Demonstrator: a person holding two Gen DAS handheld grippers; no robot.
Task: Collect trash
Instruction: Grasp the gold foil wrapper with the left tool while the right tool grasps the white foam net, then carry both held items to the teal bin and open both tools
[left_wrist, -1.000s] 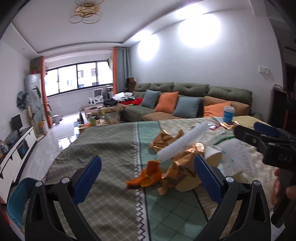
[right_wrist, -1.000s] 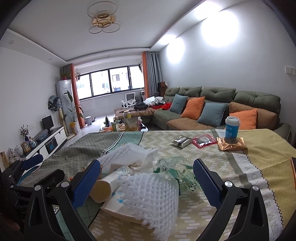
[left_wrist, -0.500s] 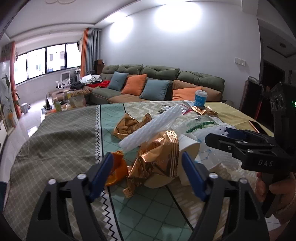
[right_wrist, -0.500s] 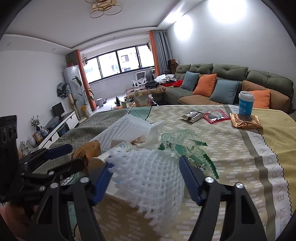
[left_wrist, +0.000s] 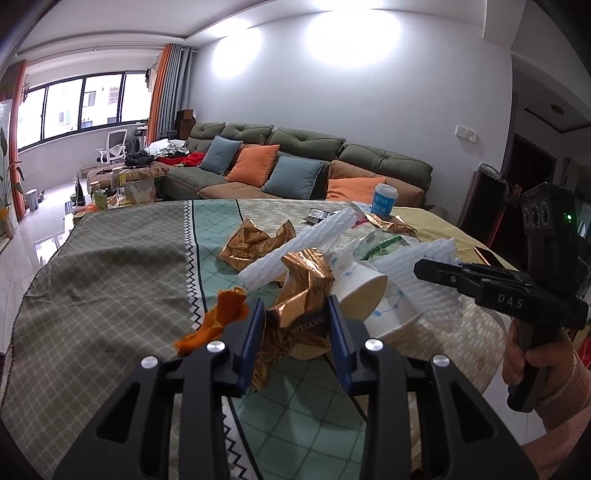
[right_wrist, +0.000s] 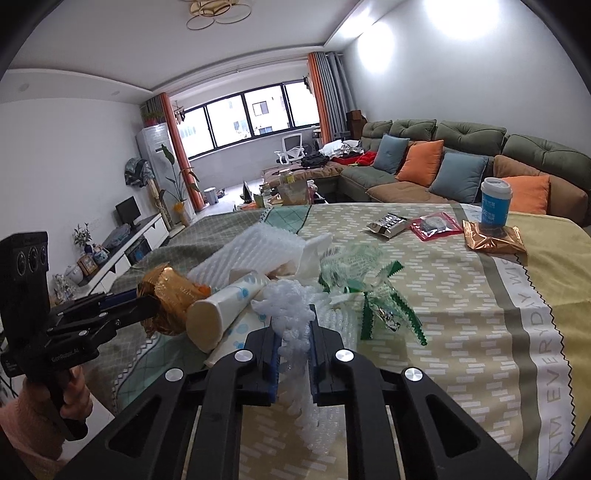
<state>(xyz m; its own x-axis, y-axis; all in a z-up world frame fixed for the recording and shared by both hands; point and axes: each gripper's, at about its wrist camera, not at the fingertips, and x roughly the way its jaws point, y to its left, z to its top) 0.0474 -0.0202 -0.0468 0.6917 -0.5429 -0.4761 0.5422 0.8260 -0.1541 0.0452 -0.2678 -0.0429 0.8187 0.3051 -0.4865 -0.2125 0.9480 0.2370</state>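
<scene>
On the patterned tablecloth (left_wrist: 110, 295) lies a heap of trash. My left gripper (left_wrist: 295, 325) is closing, and its blue pads press both sides of a crumpled gold foil wrapper (left_wrist: 306, 284). Beside the wrapper lie orange peel (left_wrist: 221, 314) and a tipped white paper cup (left_wrist: 365, 291). My right gripper (right_wrist: 293, 332) is closing too, with a white foam net (right_wrist: 291, 299) squeezed between its pads. In the right wrist view the left gripper (right_wrist: 147, 306) reaches in from the left onto the gold wrapper (right_wrist: 170, 291), next to the paper cup (right_wrist: 221, 310).
A second gold wrapper (left_wrist: 255, 243) and a long foam sleeve (left_wrist: 306, 243) lie behind the heap, and a green-printed clear wrapper (right_wrist: 369, 295) to its right. Farther back are a blue-and-white cup (right_wrist: 495, 203) on a gold packet (right_wrist: 495, 240), a red packet (right_wrist: 436, 225) and a silver one (right_wrist: 388, 223). A sofa (right_wrist: 461, 147) stands beyond the table.
Both grippers tilted down toward the heap and narrowed from wide open. The left now grips the gold wrapper and the right now pinches the foam net.
</scene>
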